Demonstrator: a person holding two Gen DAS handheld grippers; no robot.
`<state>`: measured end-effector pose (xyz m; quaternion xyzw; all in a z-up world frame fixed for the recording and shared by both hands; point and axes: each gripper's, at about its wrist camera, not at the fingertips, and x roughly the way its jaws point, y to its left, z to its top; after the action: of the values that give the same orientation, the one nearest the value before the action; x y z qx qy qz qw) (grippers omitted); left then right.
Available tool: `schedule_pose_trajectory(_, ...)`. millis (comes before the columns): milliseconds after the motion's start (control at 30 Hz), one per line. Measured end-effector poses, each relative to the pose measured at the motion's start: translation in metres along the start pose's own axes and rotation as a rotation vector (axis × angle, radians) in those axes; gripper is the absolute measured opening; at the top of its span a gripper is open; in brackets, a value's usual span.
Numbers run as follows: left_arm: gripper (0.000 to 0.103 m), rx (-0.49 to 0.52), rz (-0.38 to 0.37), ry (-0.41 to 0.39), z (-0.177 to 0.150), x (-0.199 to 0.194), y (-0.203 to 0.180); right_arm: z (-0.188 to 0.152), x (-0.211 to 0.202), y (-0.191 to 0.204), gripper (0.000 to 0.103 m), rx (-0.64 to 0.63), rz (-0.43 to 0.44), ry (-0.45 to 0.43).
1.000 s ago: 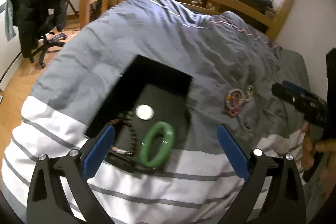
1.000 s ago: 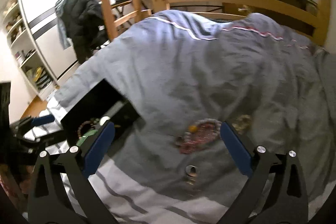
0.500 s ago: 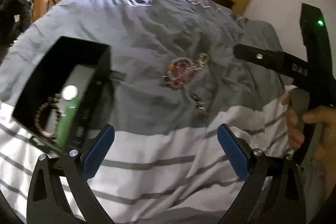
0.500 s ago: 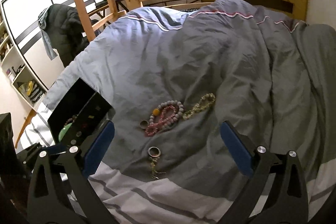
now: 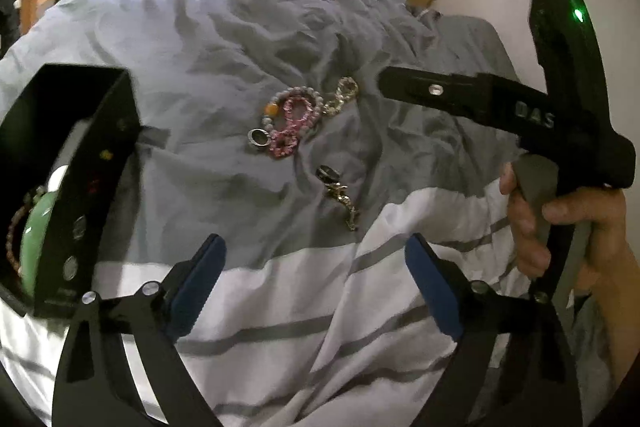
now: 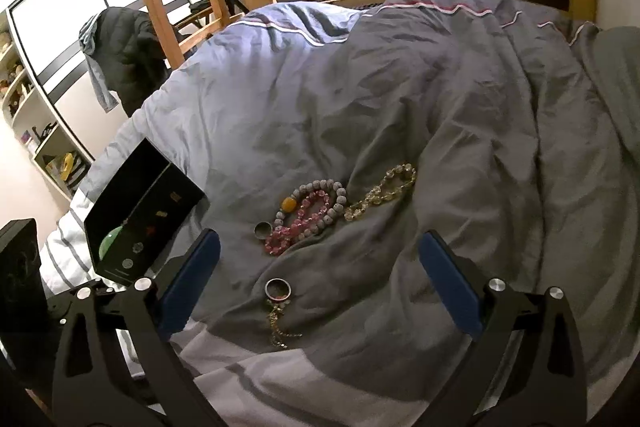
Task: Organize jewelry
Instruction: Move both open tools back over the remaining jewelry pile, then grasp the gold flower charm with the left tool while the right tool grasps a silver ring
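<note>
1. A grey duvet [image 6: 400, 99] covers the bed.
2. A black box [image 6: 140, 215] sits at its left, holding a green bangle [image 5: 34, 239].
3. The left gripper [image 5: 316, 275] and right gripper [image 6: 320, 267] hang spread; their jaws have just been narrowing, nothing between them.
4. Beaded bracelets [image 6: 312, 211] lie right of the box.
5. A ring [image 6: 278, 289] lies nearer the right gripper.

Jewelry on the duvet [image 6: 460, 115]: three beaded bracelets – one grey [image 6: 334, 205], one pink [image 6: 296, 223], one pale yellow [image 6: 380, 193]. Two rings [image 6: 263, 229] [image 6: 277, 289]. One gold chain [image 6: 278, 325]. One black box [image 6: 140, 223] – one green bangle [image 5: 34, 239] inside.
</note>
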<state>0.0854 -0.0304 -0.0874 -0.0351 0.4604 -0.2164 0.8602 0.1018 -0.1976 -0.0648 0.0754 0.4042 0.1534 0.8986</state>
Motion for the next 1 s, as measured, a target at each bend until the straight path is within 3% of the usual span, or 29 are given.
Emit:
schedule_pose_trajectory(167, 0.084, 0.035, -0.045, 0.004, 0.010, 0.021, -0.014, 0.002, 0.014, -0.002, 0.065, -0.065, 0.020, 0.027)
schedule_pose_trajectory(233, 0.081, 0.038, -0.072, 0.010, 0.016, 0.033, -0.019, 0.002, 0.021, -0.004, 0.054, -0.069, 0.080, 0.062)
schedule_pose_trajectory(333, 0.069, 0.038, -0.103, 0.033, 0.022, 0.049, -0.024, -0.002, 0.034, 0.000, 0.052, -0.091, 0.259, 0.147)
schedule_pose_trajectory(400, 0.064, 0.042, -0.114, 0.059, 0.022, 0.059, -0.025, -0.006, 0.041, 0.006, 0.051, -0.122, 0.300, 0.192)
schedule_pose_trajectory(533, 0.053, 0.029, -0.115, 0.081, 0.019, 0.067, -0.020, -0.016, 0.062, 0.012, 0.048, -0.154, 0.271, 0.241)
schedule_pose_trajectory(667, 0.037, -0.008, -0.120, 0.090, 0.019, 0.070, -0.011, -0.026, 0.076, 0.015, 0.021, -0.189, 0.211, 0.258)
schedule_pose_trajectory(900, 0.035, 0.018, -0.102, 0.049, 0.018, 0.059, -0.018, -0.017, 0.059, -0.004, 0.021, -0.087, 0.251, 0.180)
schedule_pose_trajectory(1000, 0.043, 0.037, -0.098, 0.029, 0.020, 0.057, -0.022, -0.010, 0.050, -0.017, 0.021, -0.042, 0.246, 0.145)
